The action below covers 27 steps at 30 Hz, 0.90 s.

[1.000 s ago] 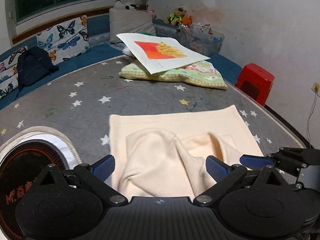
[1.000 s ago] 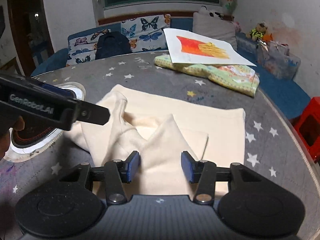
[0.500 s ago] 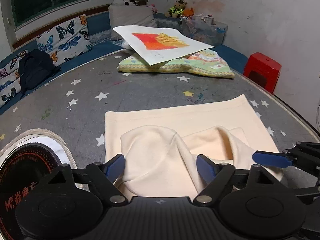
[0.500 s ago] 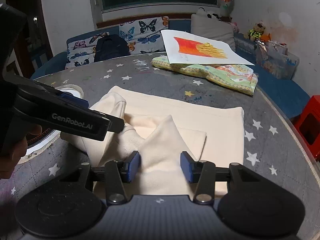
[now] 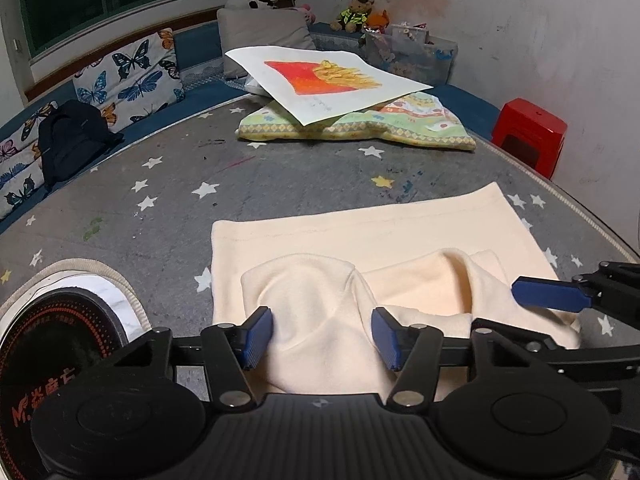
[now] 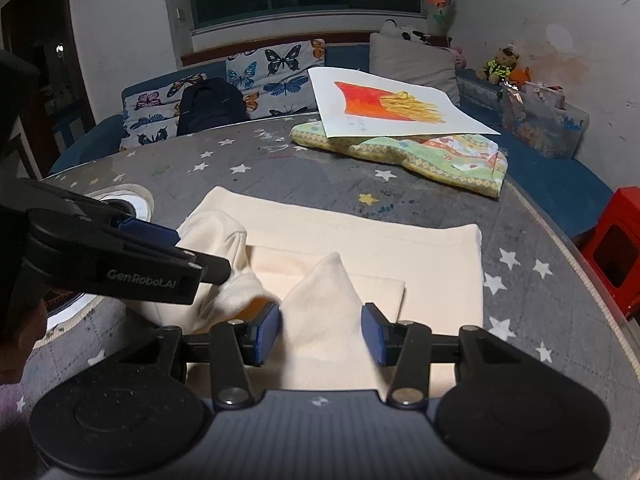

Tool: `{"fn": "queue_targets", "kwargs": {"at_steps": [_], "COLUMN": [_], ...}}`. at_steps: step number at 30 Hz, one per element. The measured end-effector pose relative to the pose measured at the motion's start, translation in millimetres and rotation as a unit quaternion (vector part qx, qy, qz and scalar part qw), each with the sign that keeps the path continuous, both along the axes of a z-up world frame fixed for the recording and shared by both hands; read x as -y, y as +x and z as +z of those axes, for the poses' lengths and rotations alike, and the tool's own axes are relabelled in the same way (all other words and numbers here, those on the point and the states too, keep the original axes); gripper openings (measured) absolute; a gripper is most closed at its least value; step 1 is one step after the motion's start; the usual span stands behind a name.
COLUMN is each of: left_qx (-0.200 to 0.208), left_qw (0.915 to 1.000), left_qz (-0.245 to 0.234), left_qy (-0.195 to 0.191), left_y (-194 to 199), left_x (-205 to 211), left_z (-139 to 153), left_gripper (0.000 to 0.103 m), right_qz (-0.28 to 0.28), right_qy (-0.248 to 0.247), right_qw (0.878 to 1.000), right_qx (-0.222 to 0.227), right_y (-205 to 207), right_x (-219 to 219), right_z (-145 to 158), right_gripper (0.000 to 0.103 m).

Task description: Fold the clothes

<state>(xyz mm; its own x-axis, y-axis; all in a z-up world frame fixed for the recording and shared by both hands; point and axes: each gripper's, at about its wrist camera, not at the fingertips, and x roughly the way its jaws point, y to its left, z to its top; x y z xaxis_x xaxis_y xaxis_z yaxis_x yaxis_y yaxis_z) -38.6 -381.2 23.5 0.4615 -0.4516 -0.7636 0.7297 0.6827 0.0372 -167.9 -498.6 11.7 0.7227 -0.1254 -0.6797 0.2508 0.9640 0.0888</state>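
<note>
The cream garment (image 5: 360,236) is spread on the grey star-patterned table (image 5: 168,184), with its long axis running left to right across both wrist views and its straight far hem lying flat toward the green patterned cushion (image 5: 400,128). The near portion is raised off the table in two bunched peaks. The left gripper (image 5: 322,334) is positioned at the left peak, with its blue pads spread apart and a fold of cloth standing between them; whether the cloth is actually pinched cannot be told, as the jaws appear wide. The right gripper (image 6: 320,330) is positioned at the right peak, likewise with its pads apart and a pointed fold rising between them. Each gripper is directed forward along the table, roughly square to the garment's long axis, so the flat far half lies straight ahead of both. The two grippers are set side by side at about the same depth, neither being clearly nearer the far hem. The coming move is judged to depend on that forward direction: the raised near edge would be carried over toward the far hem. A round dark mat (image 5: 52,332) lies just left of the garment.
</note>
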Motion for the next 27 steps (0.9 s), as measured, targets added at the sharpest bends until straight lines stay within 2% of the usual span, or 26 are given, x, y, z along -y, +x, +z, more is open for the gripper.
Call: {"fn": "queue_targets", "kwargs": {"at_steps": [4,6,9,10,11,12,16,20,24,25,26,27], "left_qx": [0.001,0.001,0.0,0.0,-0.001,-0.001,-0.003,-0.011,-0.021,-0.023,-0.025,-0.028], "left_qw": [1.0,1.0,0.9999,0.9999,0.9998,0.9998,0.9995,0.9995,0.9995,0.9995,0.9994,0.9994], "left_qz": [0.001,0.003,0.009,0.011,0.013,0.015,0.023,0.023,0.019,0.018,0.017,0.017], "left_qy": [-0.003,-0.006,-0.011,-0.013,-0.014,-0.016,-0.023,-0.021,-0.016,-0.015,-0.013,-0.012], "left_y": [2.1,4.7,11.0,13.1,15.2,17.3,25.8,29.7,32.0,32.5,33.1,33.7], "left_x": [1.4,1.2,-0.5,-1.1,-1.7,-2.3,-4.6,-6.0,-7.1,-7.3,-7.6,-7.9], "left_z": [2.5,3.8,5.9,6.6,7.3,8.0,10.7,9.0,5.7,4.9,4.1,3.3], "left_gripper": [0.066,0.074,0.075,0.075,0.075,0.074,0.073,0.075,0.08,0.08,0.079,0.077], "right_qz": [-0.011,-0.014,-0.017,-0.02,-0.023,-0.027,-0.036,-0.029,-0.022,-0.018,-0.014,-0.011], "right_qy": [0.003,0.004,0.002,0.002,0.001,0.002,0.014,0.017,0.025,0.029,0.032,0.032], "right_qw": [1.0,1.0,1.0,1.0,1.0,1.0,0.999,0.999,0.999,0.999,0.999,0.999], "right_qx": [-0.002,-0.007,-0.013,-0.013,-0.01,-0.007,-0.001,-0.002,-0.016,-0.021,-0.026,-0.027], "right_y": [6.4,9.9,11.8,11.3,10.2,9.4,10.4,18.7,29.1,30.7,31.6,30.5], "right_x": [4.3,6.5,9.8,10.9,12.1,13.9,21.6,22.5,21.9,21.5,20.4,19.1], "right_z": [-2.4,-5.3,-9.6,-9.2,-8.0,-6.6,-2.8,-2.5,-8.0,-9.8,-11.7,-12.4], "right_gripper": [0.048,0.048,0.046,0.042,0.033,0.032,0.034,0.041,0.04,0.037,0.026,0.021]}}
